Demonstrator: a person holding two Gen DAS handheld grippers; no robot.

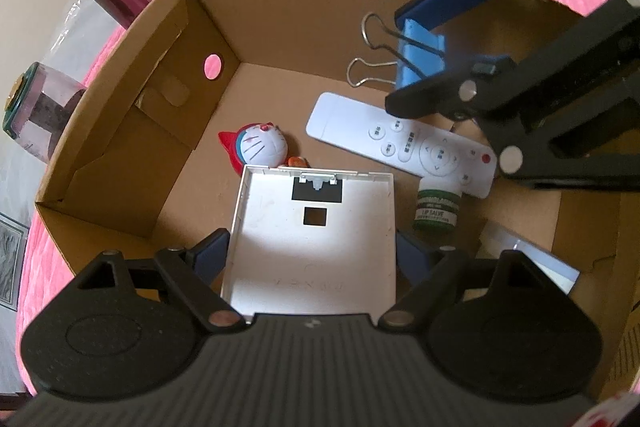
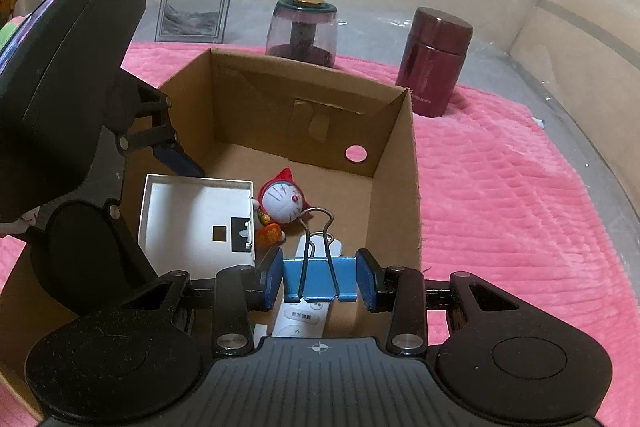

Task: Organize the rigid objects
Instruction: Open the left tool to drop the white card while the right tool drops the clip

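Since both pieces go in the cardboard box (image 2: 396,163) on the bed: left fingers (image 1: 310,251) spread wide, clamping the white tray (image 1: 312,235) by its sides; right fingers (image 2: 320,277) pinching the blue binder clip (image 2: 320,277) above the remote (image 1: 400,143).

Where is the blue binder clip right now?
The blue binder clip is clamped in the right tongs, held inside the cardboard box above the white remote.

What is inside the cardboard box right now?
Inside the cardboard box: a white remote, a Doraemon figure, a green lip salve tin, plus a white tray and blue binder clip held over it. The near corner floor is hidden behind the tools.
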